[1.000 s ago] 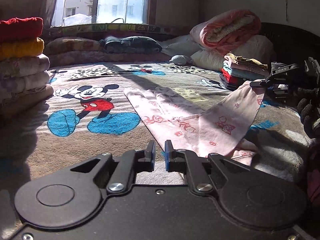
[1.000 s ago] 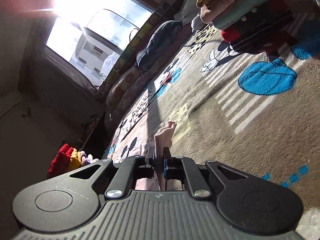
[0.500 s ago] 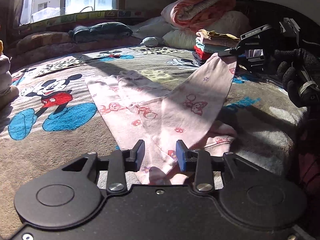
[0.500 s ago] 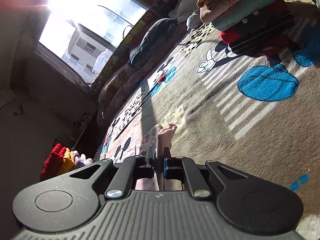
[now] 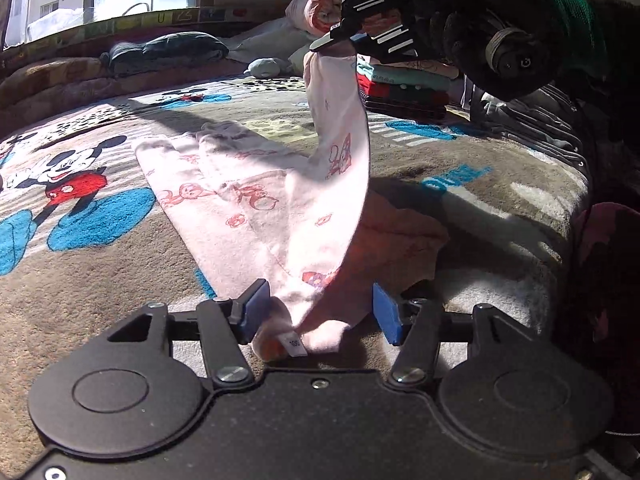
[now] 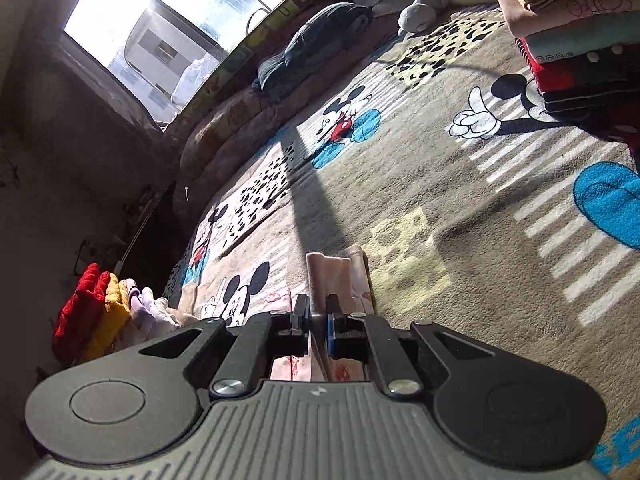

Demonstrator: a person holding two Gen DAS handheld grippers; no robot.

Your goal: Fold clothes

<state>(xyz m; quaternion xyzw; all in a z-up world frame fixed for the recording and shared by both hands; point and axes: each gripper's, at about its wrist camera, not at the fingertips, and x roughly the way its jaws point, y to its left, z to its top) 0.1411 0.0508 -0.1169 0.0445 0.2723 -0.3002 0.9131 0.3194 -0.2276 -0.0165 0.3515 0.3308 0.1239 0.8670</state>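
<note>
On the cartoon-print bed blanket (image 5: 100,264), right claw (image 6: 318,316) pinches the pink printed cotton garment (image 5: 256,200) aloft; left claw (image 5: 318,314) gapes empty around its waistband, which could slide away before it closes.

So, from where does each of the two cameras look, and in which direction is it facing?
Left wrist: sits on the left gripper, low over the blanket, facing along the pink garment toward the window; jaws open around the garment's near end; the right gripper and a gloved hand show.
Right wrist: sits on the right gripper, rolled sideways, looking across the bed; jaws shut on the garment.
Shared: garment, blanket, folded stack.
</note>
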